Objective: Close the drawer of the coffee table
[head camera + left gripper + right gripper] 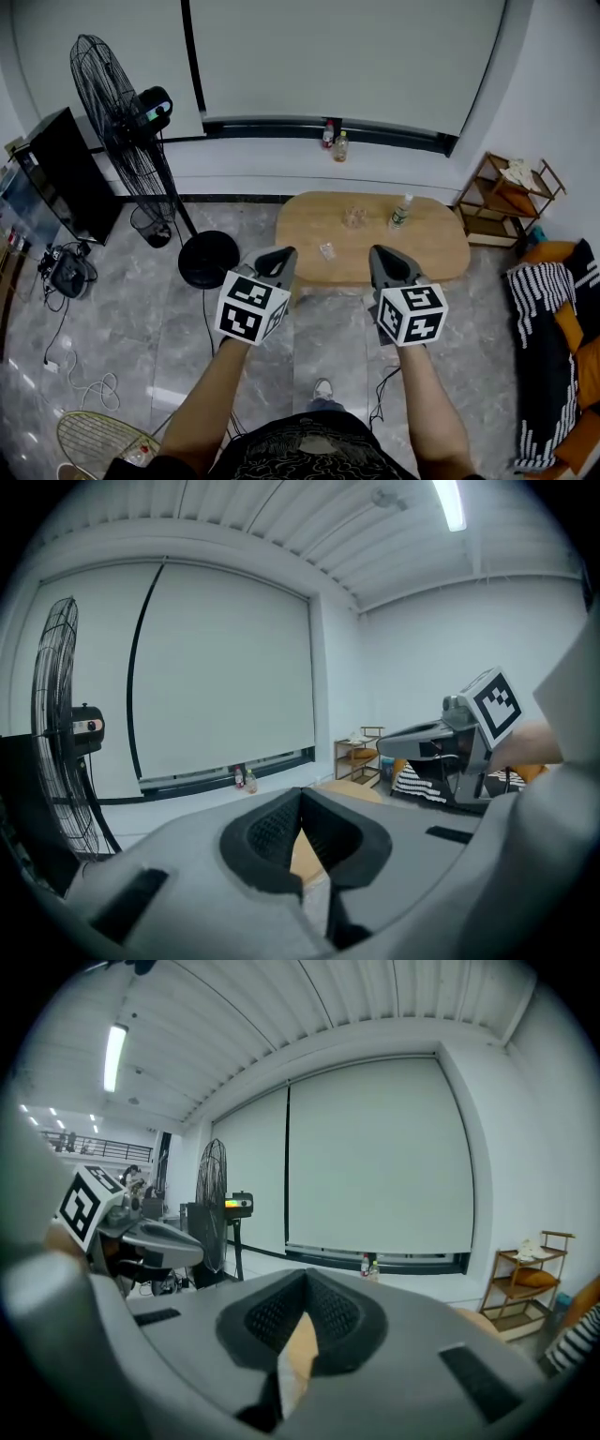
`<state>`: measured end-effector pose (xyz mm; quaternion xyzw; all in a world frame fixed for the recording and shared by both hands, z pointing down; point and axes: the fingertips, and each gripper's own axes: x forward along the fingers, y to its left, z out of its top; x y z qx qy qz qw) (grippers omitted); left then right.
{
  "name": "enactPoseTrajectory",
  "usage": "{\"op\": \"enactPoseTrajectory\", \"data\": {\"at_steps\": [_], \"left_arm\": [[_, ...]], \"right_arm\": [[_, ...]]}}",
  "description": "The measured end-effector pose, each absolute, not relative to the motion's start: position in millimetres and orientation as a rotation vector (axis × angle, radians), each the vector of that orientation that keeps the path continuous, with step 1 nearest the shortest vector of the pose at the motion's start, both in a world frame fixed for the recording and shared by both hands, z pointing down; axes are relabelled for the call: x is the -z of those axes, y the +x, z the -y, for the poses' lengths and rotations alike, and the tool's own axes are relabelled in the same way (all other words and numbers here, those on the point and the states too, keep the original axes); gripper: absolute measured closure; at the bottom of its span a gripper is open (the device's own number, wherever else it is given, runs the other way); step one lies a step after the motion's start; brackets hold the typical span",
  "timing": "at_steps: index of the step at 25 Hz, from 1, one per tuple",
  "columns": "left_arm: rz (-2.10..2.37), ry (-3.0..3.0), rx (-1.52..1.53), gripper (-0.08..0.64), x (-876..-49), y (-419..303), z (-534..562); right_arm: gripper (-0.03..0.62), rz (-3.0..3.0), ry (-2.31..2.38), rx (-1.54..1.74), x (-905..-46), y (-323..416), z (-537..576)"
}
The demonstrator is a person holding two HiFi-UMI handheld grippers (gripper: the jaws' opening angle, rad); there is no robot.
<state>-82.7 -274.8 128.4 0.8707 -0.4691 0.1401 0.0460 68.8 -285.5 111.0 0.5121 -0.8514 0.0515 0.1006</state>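
Observation:
The oval wooden coffee table stands ahead of me on the grey tiled floor; from here I cannot make out its drawer. My left gripper and right gripper are held side by side in the air just before the table's near edge. Neither touches it. In the left gripper view the left gripper has its pads closed tip to tip with nothing between them. The right gripper is shut and empty as well. A sliver of tabletop shows below its pads.
A clear bottle, a small glass and a small packet sit on the table. A standing fan with round base is at the left, a wooden shelf and striped blanket at the right.

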Motion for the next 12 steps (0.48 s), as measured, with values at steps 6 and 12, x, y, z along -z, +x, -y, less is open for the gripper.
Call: {"op": "enactPoseTrajectory", "data": {"at_steps": [6,12], "left_arm": [[1.469,2.640,-0.409,0.558,-122.4,-93.1,278.8],[1.463,2.646,-0.407,0.558,-120.5,-95.3,277.9]], "right_arm": [[0.588,2.514,1.537,-0.146,-105.8,72.9,284.7],[0.589,2.507,1.554,-0.130,-102.3,74.0,284.1]]}}
